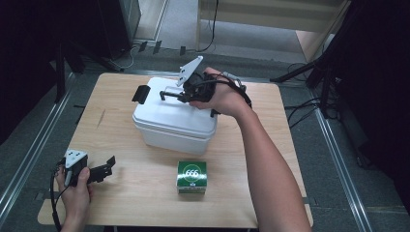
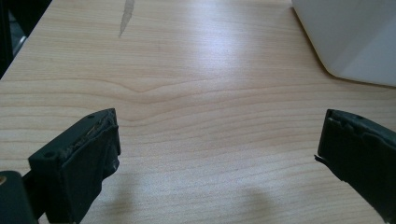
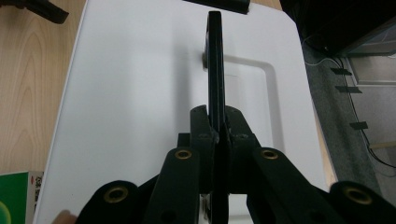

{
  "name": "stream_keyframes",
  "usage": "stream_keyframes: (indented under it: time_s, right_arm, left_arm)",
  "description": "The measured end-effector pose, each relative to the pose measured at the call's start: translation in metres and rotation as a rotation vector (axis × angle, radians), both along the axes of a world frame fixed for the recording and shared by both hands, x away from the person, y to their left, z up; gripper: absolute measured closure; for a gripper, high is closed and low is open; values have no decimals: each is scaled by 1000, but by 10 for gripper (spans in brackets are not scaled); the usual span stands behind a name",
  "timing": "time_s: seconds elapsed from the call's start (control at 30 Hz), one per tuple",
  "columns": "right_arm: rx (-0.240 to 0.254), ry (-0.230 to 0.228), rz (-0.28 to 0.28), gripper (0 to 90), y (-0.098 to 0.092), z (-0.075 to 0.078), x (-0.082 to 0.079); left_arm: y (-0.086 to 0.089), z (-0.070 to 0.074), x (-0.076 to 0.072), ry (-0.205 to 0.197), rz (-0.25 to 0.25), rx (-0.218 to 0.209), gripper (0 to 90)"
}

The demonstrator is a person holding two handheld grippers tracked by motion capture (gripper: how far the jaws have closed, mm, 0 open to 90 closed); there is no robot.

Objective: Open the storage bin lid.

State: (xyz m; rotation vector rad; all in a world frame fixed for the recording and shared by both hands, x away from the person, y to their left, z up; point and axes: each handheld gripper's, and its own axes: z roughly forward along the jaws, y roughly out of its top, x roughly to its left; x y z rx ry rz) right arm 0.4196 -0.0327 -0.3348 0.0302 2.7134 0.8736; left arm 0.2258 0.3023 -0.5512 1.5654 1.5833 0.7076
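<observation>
At the lower left of the high view, the left hand-held gripper (image 1: 109, 166) is resting low on the wooden surface (image 1: 140, 193), its jaws standing wide apart with nothing between them; in the left gripper view the two black pads (image 2: 88, 158) are sitting far apart over bare wood, with a corner of the white box at the upper right. Just right of centre near the bottom of the high view, a small green carton (image 1: 192, 177) marked with white digits is lying flat on the surface, apart from the box. Behind it, in the middle of the frame, the white lidded storage box (image 1: 169, 121) is sitting on the surface, a black latch (image 1: 140, 93) sticking out at its upper left edge. Over the lid, the right hand-held gripper (image 3: 218, 126) is pinching the box's thin black carrying handle (image 3: 215, 60), jaws closed tight on it, the handle standing upright off the lid.
</observation>
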Motion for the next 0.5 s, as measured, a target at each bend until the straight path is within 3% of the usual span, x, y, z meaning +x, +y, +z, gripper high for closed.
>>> stream_keyframes:
  time_s: [0.2,0.5]
  right_arm:
    - [-4,-15,0,854,-16,8,-9]
    - [-6,-27,-31,854,-58,10,-23]
  left_arm:
    - [-1,0,0,-1,-1,1,1]
    - [-2,-1,0,2,-2,8,1]
